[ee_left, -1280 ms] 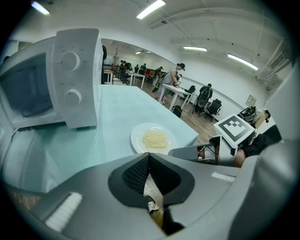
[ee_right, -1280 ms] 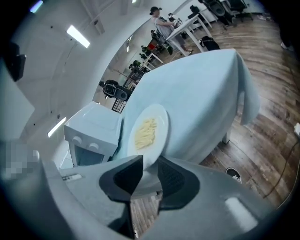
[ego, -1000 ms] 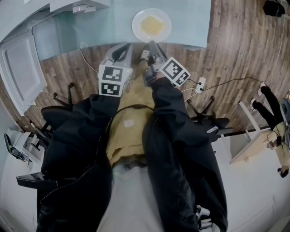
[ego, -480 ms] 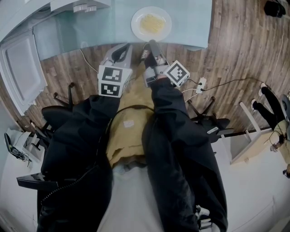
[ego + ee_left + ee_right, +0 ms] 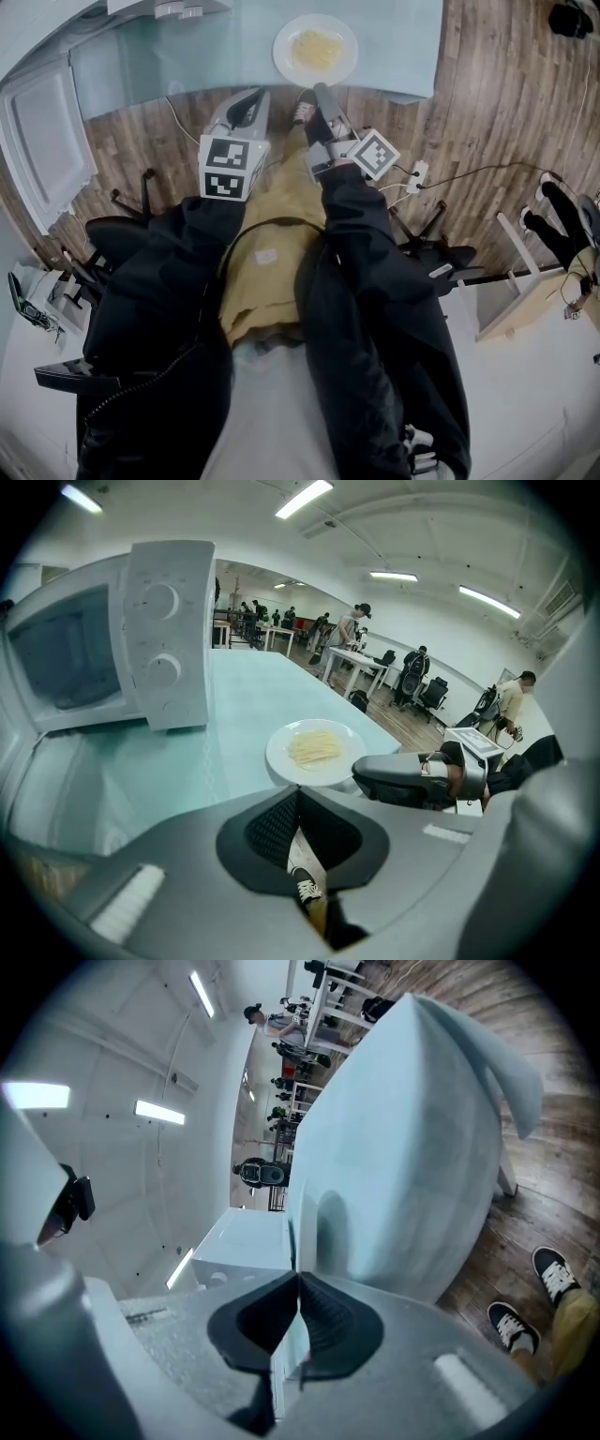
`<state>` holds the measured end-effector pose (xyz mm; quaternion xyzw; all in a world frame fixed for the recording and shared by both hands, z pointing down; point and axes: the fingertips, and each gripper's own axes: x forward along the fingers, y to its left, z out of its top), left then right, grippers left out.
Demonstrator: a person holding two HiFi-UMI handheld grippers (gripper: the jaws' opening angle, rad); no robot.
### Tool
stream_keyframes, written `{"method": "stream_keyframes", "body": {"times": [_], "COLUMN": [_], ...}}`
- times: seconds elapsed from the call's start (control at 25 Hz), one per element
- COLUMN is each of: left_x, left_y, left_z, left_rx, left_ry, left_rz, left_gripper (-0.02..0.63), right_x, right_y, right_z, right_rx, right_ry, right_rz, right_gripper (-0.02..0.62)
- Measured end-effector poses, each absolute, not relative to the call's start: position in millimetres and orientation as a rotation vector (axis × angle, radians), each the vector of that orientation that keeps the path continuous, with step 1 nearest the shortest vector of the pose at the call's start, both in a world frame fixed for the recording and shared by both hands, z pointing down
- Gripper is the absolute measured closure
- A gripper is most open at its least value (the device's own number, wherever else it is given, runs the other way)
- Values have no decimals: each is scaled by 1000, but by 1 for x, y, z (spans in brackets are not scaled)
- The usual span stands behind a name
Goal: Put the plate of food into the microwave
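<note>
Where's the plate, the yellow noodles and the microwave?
Round white plate (image 5: pixel 280 758): left gripper view, bare rim at its left.
Yellow noodles (image 5: pixel 314 747): left gripper view, middle of the pile.
White microwave (image 5: pixel 184 635): left gripper view, knob panel.

Left gripper (image 5: pixel 251 97): jaws together, nothing between them, tilted downward.
Right gripper (image 5: pixel 318 92): jaws have just been closing, now pinching the plate (image 5: pixel 282 52) by its rim.
Arms: both dark-sleeved, stretched forward side by side.
</note>
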<state>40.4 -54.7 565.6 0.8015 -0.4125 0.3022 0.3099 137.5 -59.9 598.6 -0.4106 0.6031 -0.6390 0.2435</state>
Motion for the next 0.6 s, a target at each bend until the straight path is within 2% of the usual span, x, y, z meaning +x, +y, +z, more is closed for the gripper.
{"method": "stream_keyframes", "body": {"times": [0.6], "left_x": [29], "left_y": [-46], "left_z": [570], "left_rx": [2098], "left_ry": [-1107], "left_rz": [796], "left_gripper": [609], "right_x": [118], "right_y": [-28], "right_z": [616], "right_rx": [-1006], "right_ry": [1634], "right_rz": [-1840], "right_gripper": [583]}}
